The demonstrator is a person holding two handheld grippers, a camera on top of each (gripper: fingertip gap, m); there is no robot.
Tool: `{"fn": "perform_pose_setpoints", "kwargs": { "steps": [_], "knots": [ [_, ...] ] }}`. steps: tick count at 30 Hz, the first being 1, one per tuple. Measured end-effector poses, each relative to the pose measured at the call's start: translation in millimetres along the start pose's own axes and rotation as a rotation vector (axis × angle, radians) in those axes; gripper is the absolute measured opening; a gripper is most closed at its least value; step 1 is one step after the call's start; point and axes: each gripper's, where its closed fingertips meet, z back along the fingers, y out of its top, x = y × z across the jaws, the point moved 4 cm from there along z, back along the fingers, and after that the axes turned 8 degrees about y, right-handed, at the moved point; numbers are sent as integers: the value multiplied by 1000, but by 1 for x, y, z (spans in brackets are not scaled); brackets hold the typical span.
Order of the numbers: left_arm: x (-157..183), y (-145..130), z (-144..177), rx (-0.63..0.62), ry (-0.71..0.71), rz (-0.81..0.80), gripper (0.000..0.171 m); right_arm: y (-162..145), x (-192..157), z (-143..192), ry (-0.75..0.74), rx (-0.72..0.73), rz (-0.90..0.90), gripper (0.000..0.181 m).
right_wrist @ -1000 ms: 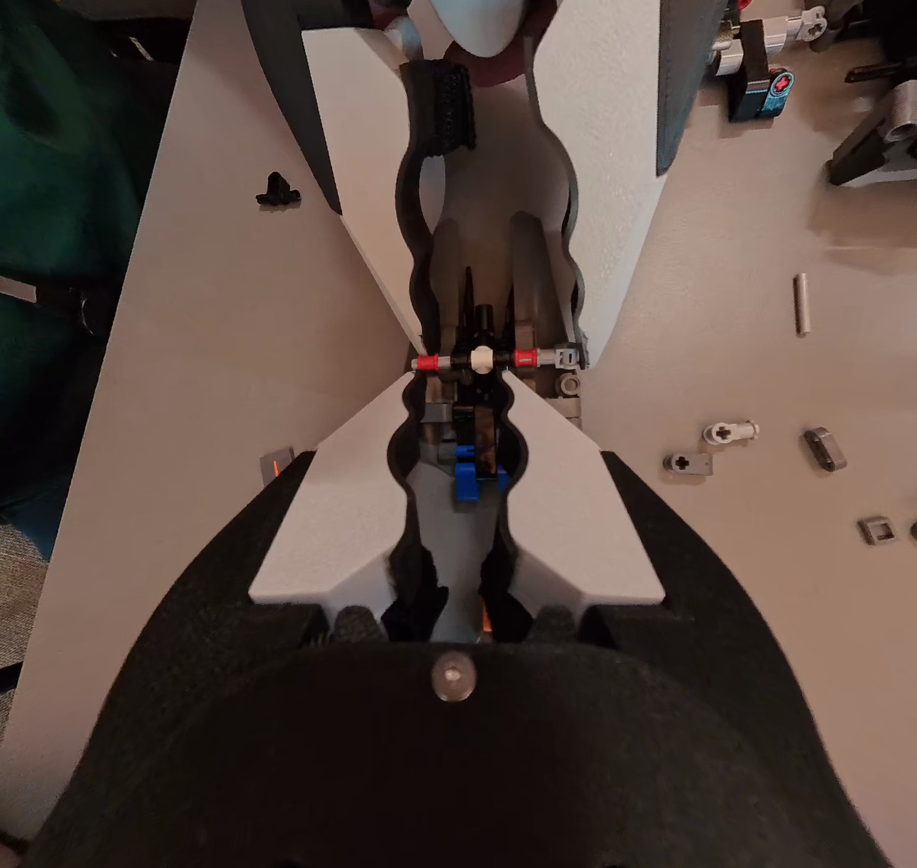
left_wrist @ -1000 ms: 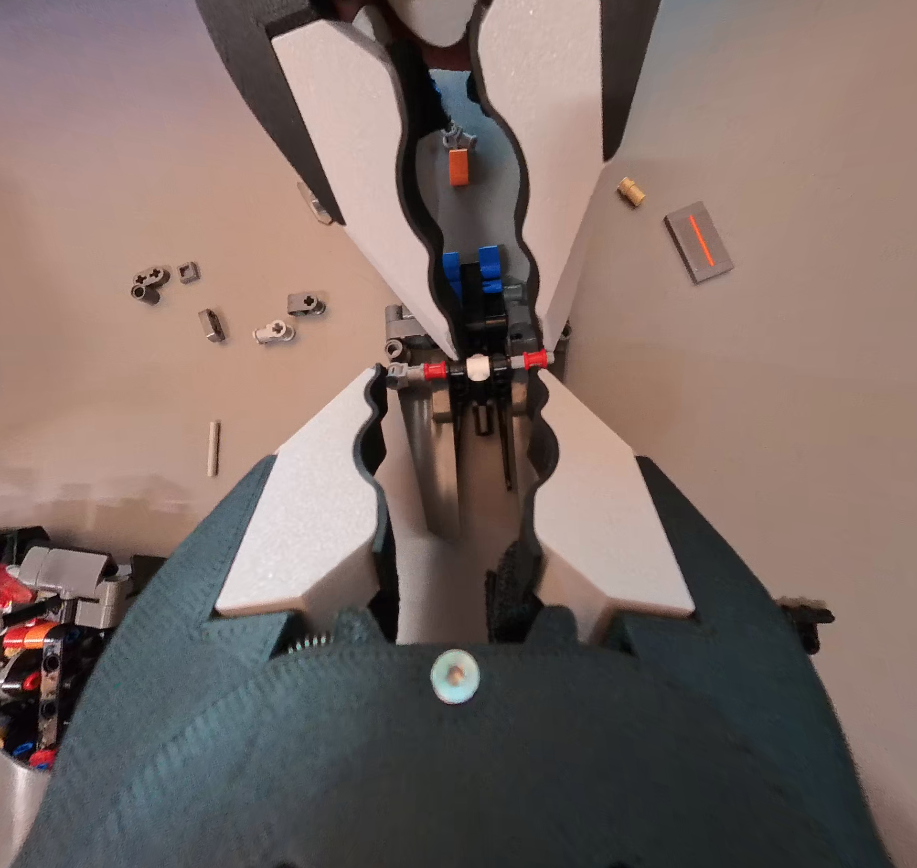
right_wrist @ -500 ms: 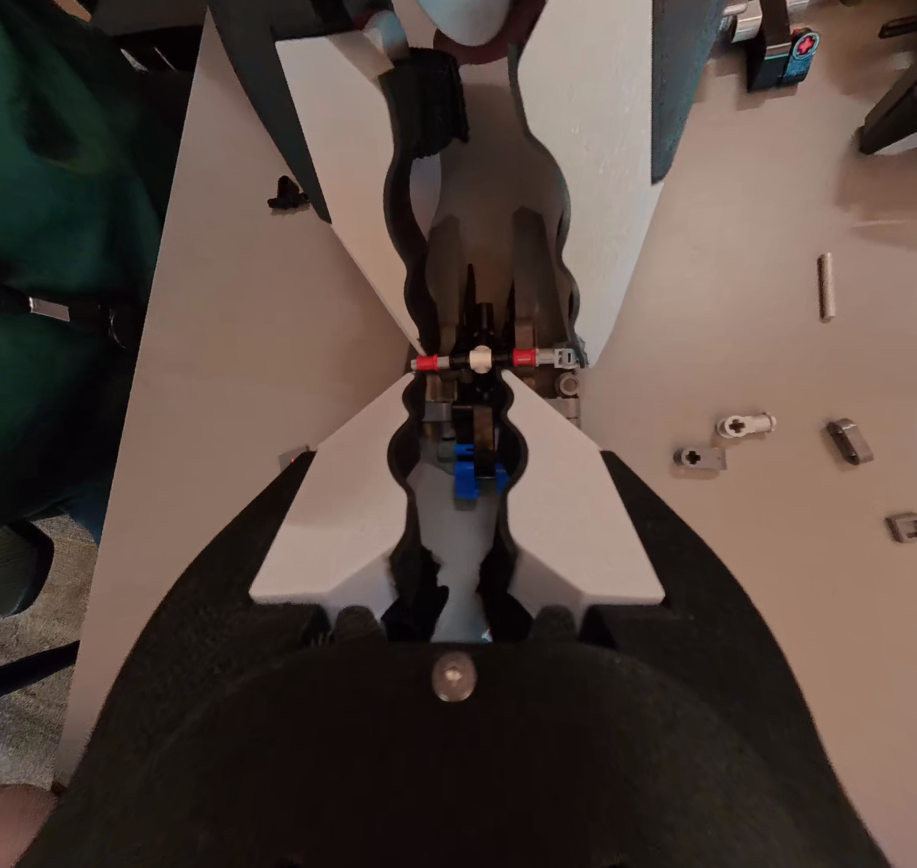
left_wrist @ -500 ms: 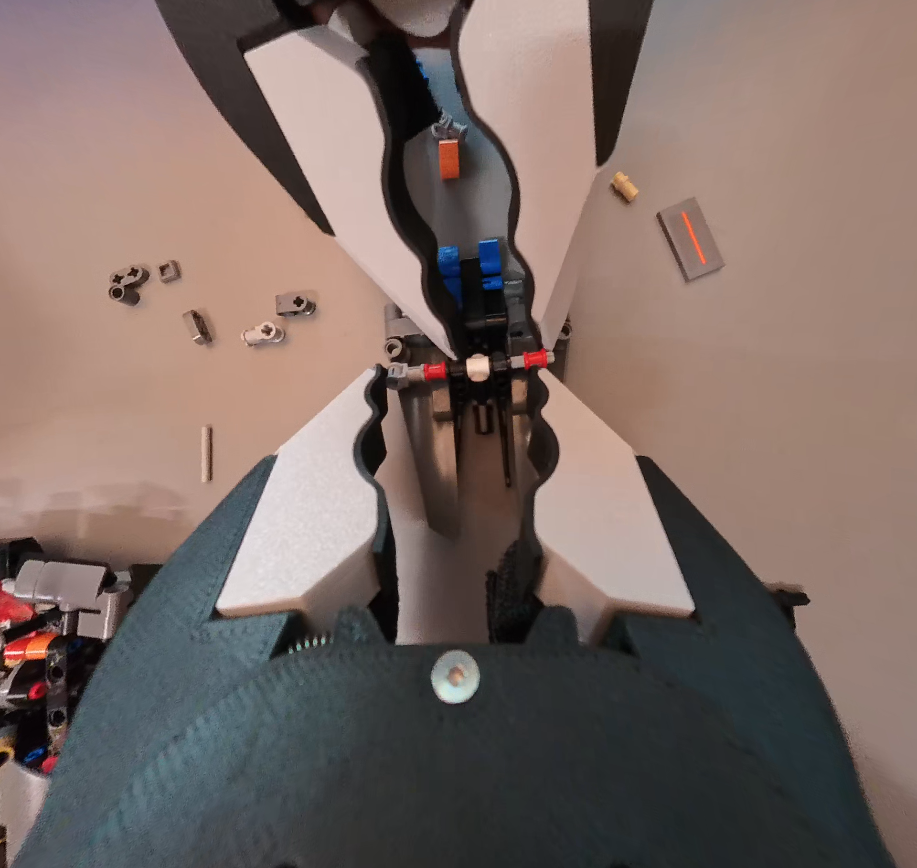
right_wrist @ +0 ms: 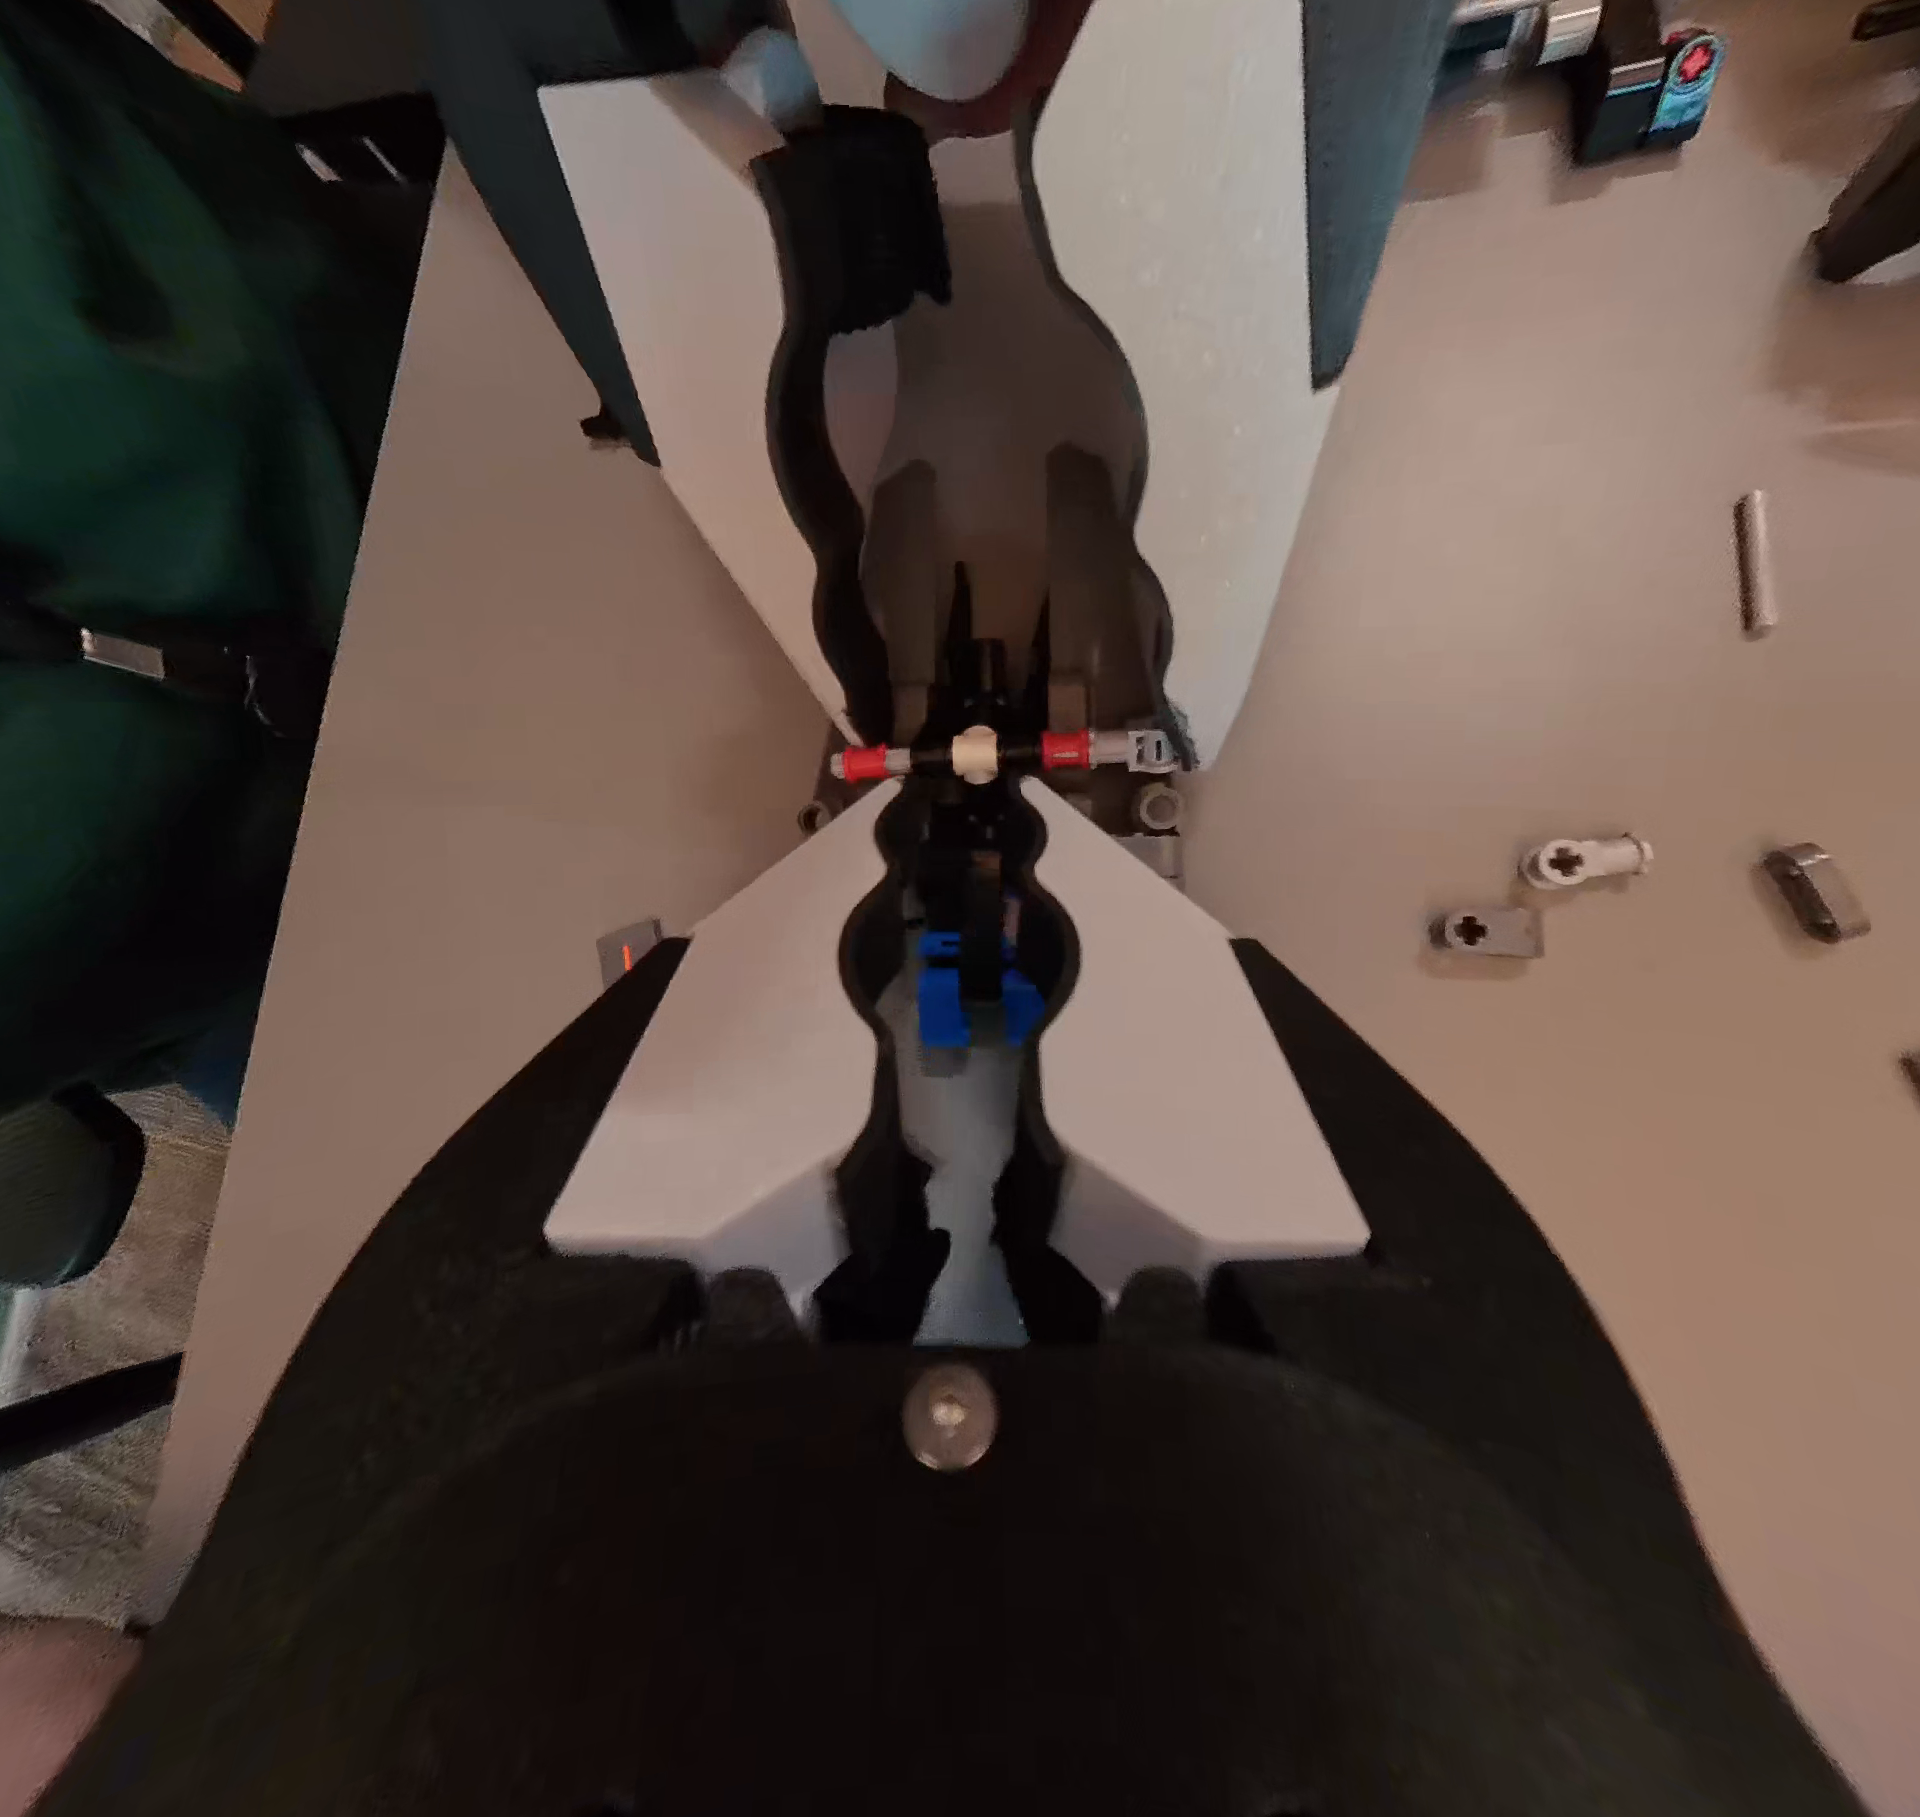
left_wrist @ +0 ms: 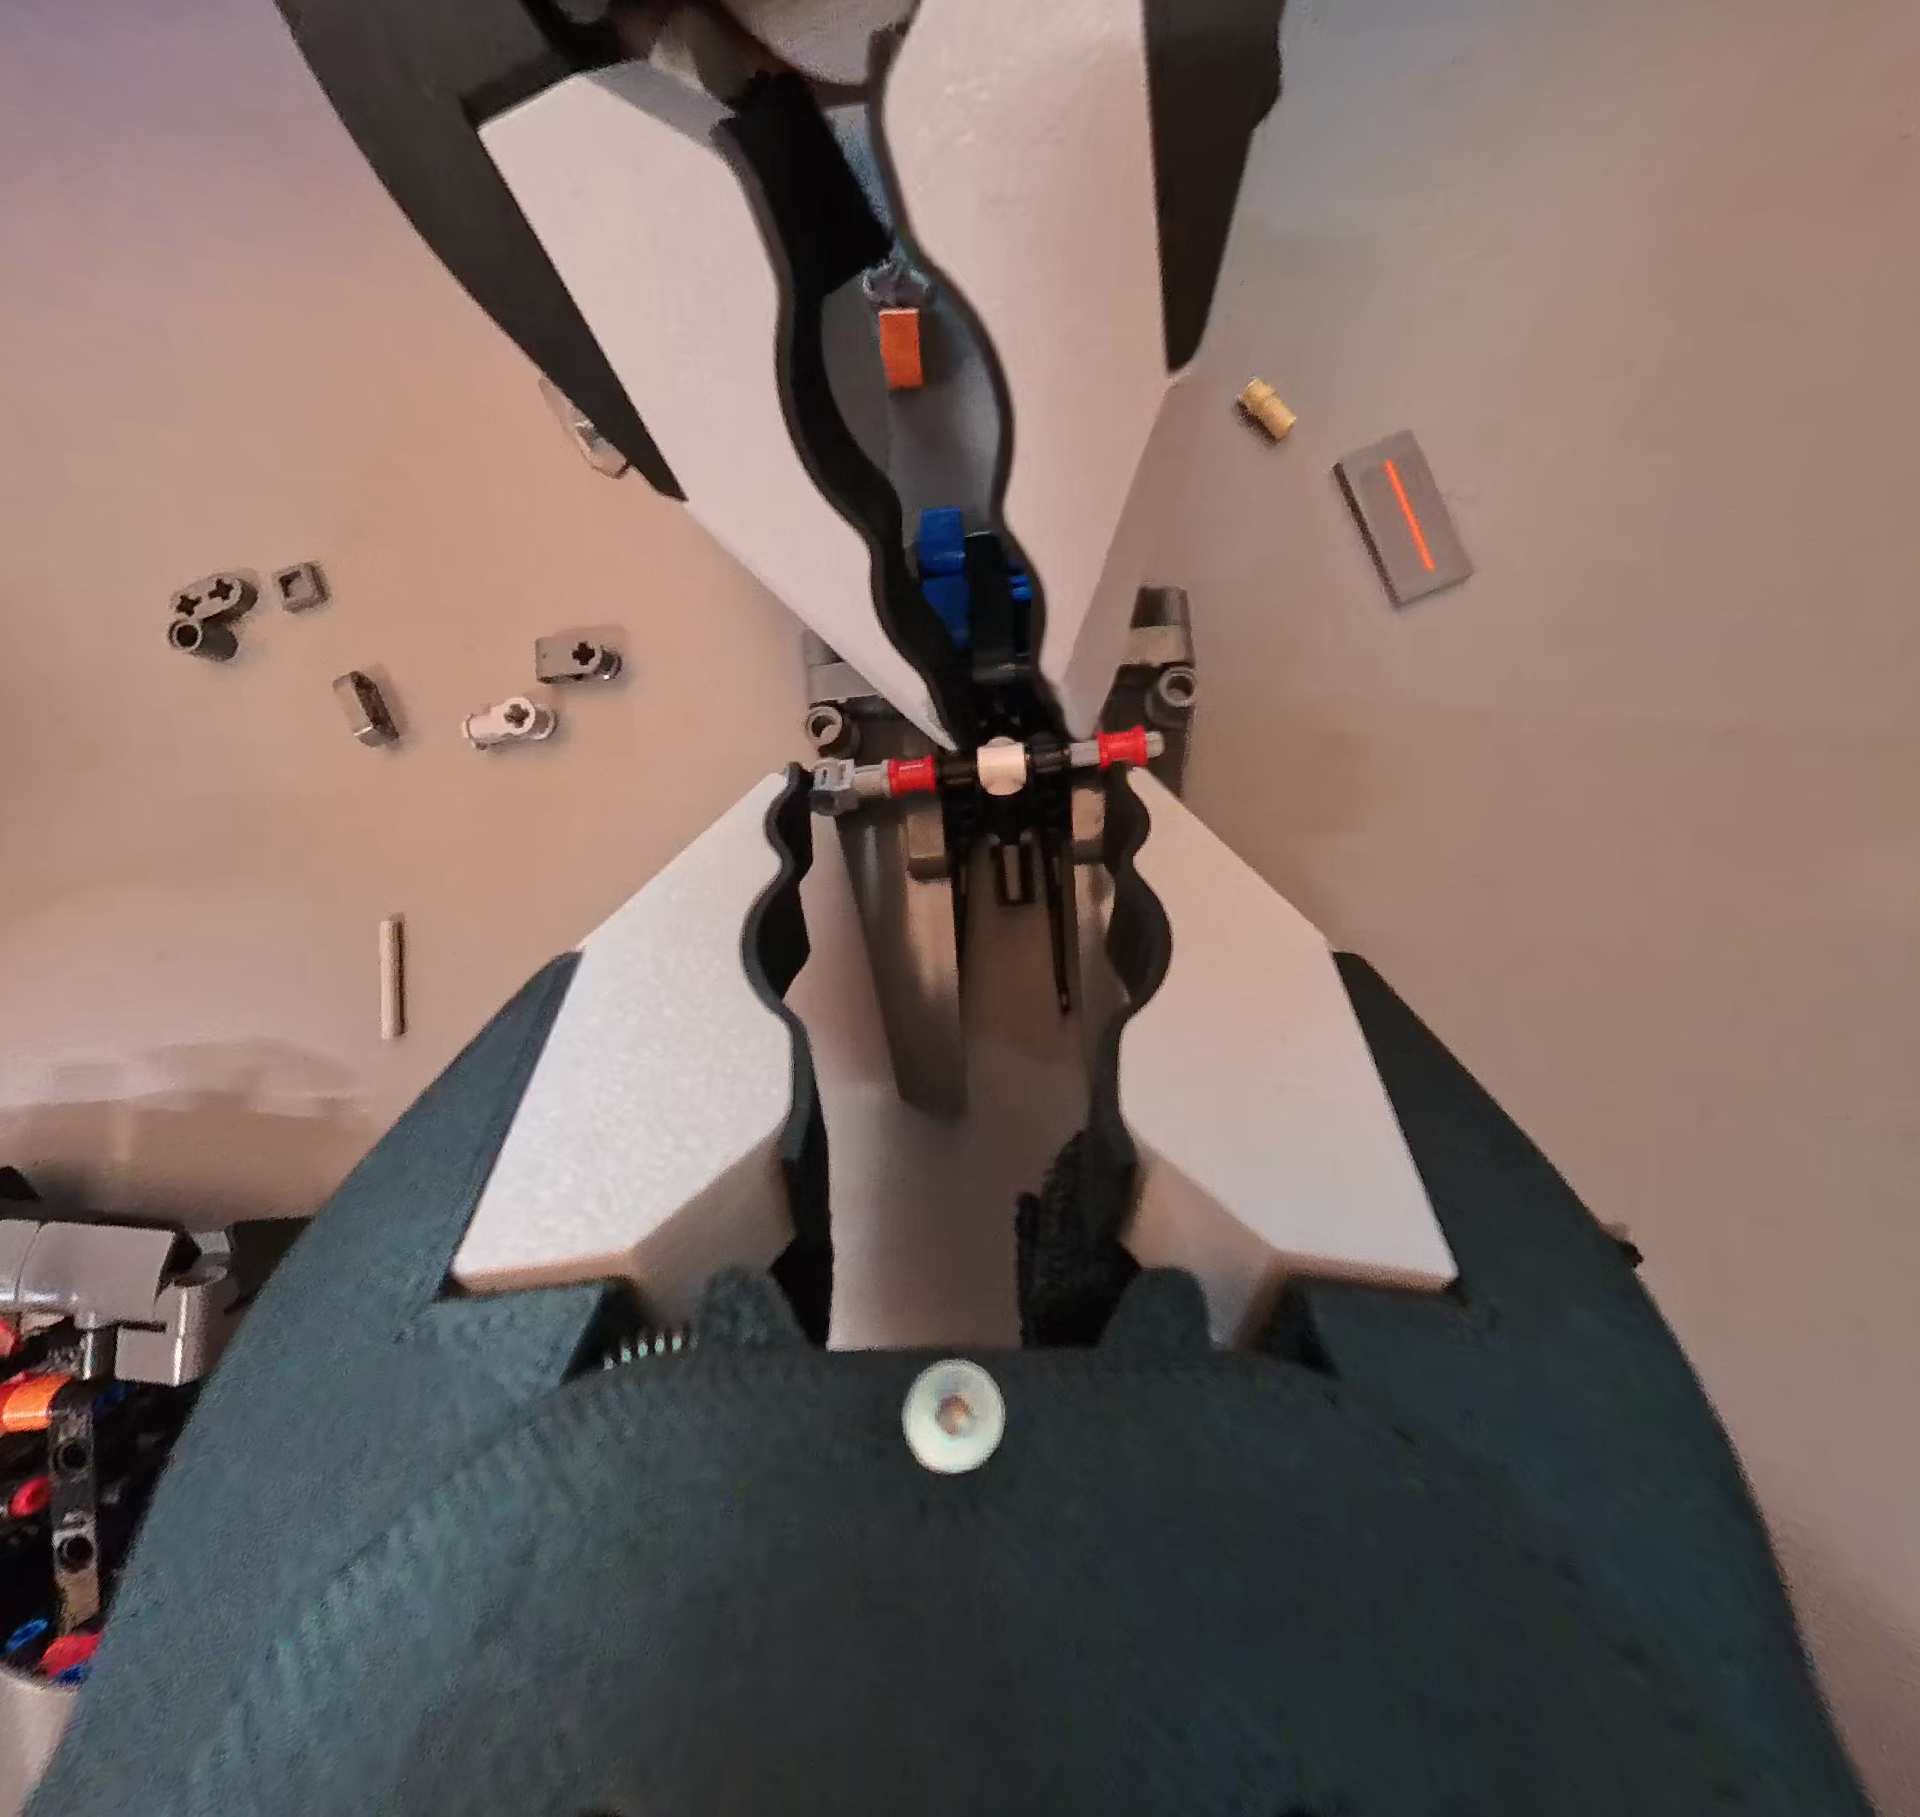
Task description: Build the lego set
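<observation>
A small lego assembly (left_wrist: 997, 770) of grey beams, a black middle part with blue pins (left_wrist: 940, 562) and a cross axle with red bushes (left_wrist: 909, 775) is held between both grippers above the table. My left gripper (left_wrist: 961, 780), teal, is shut across the axle's ends. My right gripper (right_wrist: 956, 801), black, faces it from the far side (left_wrist: 997, 718) and is shut on the black part with the blue pins (right_wrist: 940, 998). The left gripper also shows in the right wrist view (right_wrist: 1018, 739).
Small grey connectors (left_wrist: 577, 655) and a pale rod (left_wrist: 392, 978) lie at the left. A tan pin (left_wrist: 1265, 409), a grey tile with an orange stripe (left_wrist: 1403, 518) and an orange piece (left_wrist: 902, 344) lie beyond. A parts pile (left_wrist: 73, 1404) is lower left. The table edge (right_wrist: 343, 624) borders a person in green. The tips of both grippers are at nearly the same place.
My right gripper's fingers have drawn closer together around the black part with the blue pins. The left gripper keeps its hold; both views have shifted only slightly.
</observation>
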Motion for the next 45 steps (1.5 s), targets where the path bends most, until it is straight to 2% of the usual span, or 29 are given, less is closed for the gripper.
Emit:
{"fn": "perform_pose_setpoints", "kwargs": {
  "steps": [10,13,34,36,41,45],
  "knots": [
    [2,2,-1,-12,-24,-6,55,-2,-3,0,7,-12,-18,14],
    [1,2,-1,-12,-24,-7,55,-2,-5,2,23,-9,-10,21],
    [2,4,-1,-60,-22,-22,54,-1,-5,-1,-30,-26,-80,15],
    [5,4,-2,-55,-42,-19,54,-1,-2,-1,-53,-32,-74,2],
    [4,4,-1,-73,-35,-54,54,-1,-3,-1,-64,-27,-53,4],
    [3,5,-2,-59,-28,-35,55,-4,-6,2,-20,16,-53,14]
  ]
}}
